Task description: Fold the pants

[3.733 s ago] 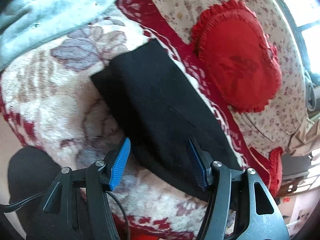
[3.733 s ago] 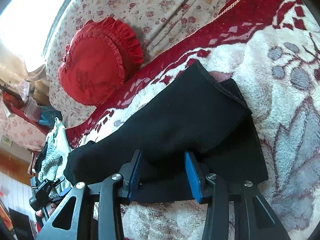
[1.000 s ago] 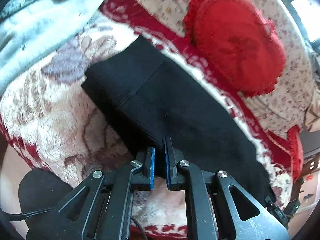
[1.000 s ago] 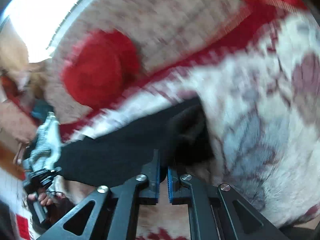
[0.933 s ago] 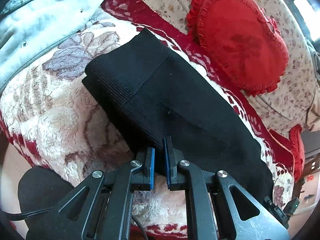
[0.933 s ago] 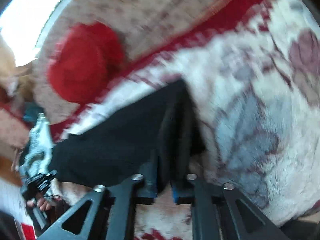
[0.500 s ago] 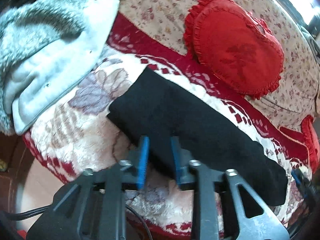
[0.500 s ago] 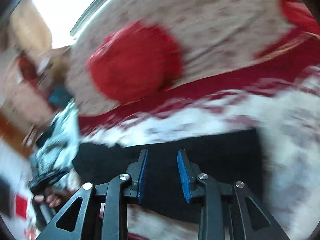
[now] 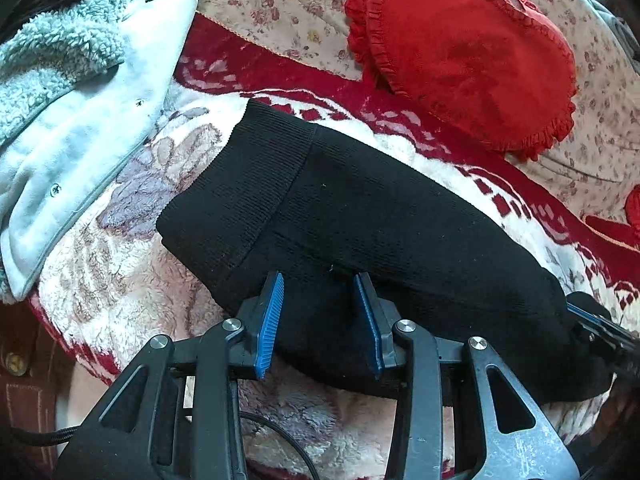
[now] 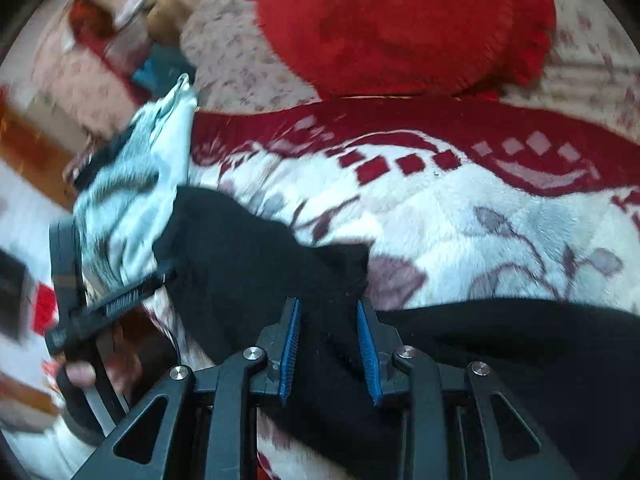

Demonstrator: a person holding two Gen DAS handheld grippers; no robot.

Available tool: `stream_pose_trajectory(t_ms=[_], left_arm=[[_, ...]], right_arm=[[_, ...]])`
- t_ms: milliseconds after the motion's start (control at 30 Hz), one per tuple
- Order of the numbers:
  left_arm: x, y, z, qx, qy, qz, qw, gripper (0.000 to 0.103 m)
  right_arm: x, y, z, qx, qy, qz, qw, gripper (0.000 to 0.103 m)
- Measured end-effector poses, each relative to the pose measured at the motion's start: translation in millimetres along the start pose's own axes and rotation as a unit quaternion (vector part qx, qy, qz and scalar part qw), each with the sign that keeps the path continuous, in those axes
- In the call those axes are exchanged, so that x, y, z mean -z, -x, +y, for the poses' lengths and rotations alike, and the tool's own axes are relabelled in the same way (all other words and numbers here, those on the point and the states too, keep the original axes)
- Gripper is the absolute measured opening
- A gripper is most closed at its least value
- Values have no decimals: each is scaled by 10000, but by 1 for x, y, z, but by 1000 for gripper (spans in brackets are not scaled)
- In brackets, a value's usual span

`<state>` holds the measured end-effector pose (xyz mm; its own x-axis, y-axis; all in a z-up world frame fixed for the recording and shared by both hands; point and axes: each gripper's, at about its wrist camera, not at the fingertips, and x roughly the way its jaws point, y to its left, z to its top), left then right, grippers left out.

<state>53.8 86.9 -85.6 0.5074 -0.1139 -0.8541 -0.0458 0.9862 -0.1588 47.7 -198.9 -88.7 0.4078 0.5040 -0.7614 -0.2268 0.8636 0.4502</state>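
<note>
Black knit pants (image 9: 380, 216) lie folded into a long band on a white and red fleece blanket (image 9: 120, 272), ribbed end at the upper left. My left gripper (image 9: 318, 280) hovers over the band's near edge. Its jaws are opening; the blue pads stand apart with cloth under them, not pinched. In the right wrist view the right gripper (image 10: 327, 304) is open over the pants (image 10: 256, 264) near one end, and its pads press on nothing. The left gripper (image 10: 112, 304) shows at the left there, held by a hand (image 10: 76, 374).
A red heart-shaped cushion (image 9: 472, 52) leans on the floral sofa back (image 9: 280, 12) behind the pants. A pale blue fleece jacket (image 9: 80, 80) lies at the blanket's left end, close to the ribbed end. The blanket's front edge drops off just below the grippers.
Both grippers were shut on the black cloth and have let go, so their pads now stand apart. The right gripper has swung sideways along the pants. The left one has drawn back a little.
</note>
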Motion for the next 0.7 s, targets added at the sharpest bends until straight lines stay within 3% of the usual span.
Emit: stream_pose_trajectory(t_ms=[233, 400, 500, 567, 633, 700], left_arm=[[1, -1, -1, -22, 46, -8, 10000, 36], [2, -2, -2, -16, 65, -53, 10000, 36], [4, -1, -2, -17, 41, -103, 9999, 36], [4, -1, -2, -13, 55, -85, 9999, 36], [2, 2, -1, 40, 118, -59, 9999, 36], [-3, 8, 2, 108, 187, -98, 9997, 36]], right_arm=[[-7, 21, -3, 81, -124, -316, 9994, 28], [-34, -18, -26, -140, -389, 257, 9988, 28], [-44, -38, -32, -513, -488, 480, 9963, 28], [-43, -45, -22, -465, -172, 424, 9979, 23], [-40, -41, -12, -220, 129, 235, 9994, 10], [-41, -26, -12, -274, 173, -73, 9994, 8]])
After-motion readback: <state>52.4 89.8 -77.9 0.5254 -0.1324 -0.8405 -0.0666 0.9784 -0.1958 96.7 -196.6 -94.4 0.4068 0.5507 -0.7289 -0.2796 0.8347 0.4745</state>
